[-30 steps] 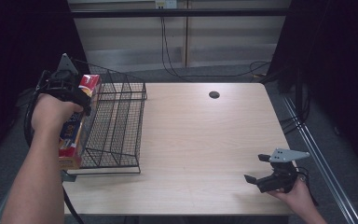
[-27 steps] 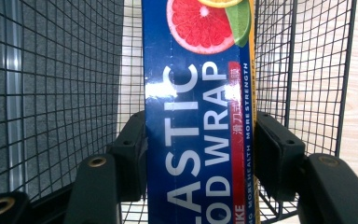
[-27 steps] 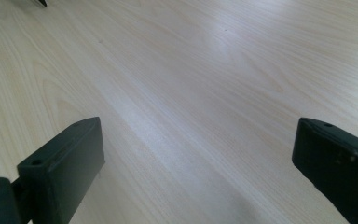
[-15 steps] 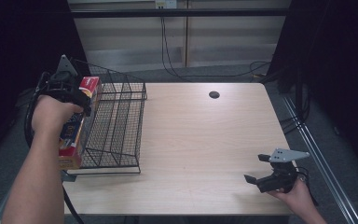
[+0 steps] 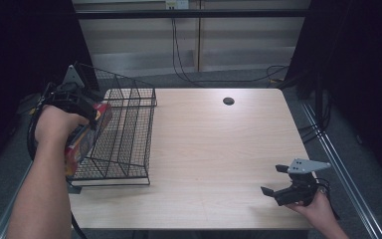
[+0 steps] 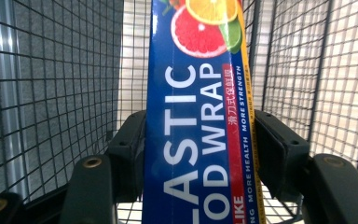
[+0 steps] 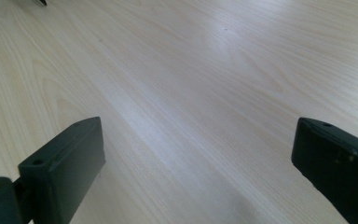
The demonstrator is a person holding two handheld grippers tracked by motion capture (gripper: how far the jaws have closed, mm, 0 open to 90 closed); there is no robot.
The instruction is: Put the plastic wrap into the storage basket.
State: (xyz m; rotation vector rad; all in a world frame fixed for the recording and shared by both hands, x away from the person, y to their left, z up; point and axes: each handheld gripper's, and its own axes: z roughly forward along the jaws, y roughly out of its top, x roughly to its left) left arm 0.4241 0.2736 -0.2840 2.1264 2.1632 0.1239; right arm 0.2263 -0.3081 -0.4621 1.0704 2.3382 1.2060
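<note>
I see a light wood table (image 5: pixel 219 149) with a round dark hole (image 5: pixel 228 101) near its far edge. Grey floor (image 5: pixel 219 79) behind it, black cables (image 5: pixel 179 55) trailing down a pale wall panel (image 5: pixel 199 40). Black curtains (image 5: pixel 358 74) hang on both sides. Lighting even, soft glare on the tabletop.

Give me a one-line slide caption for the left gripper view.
Left gripper with a blue plastic food wrap box between its just-opening jaws, inside the black wire basket.
</note>
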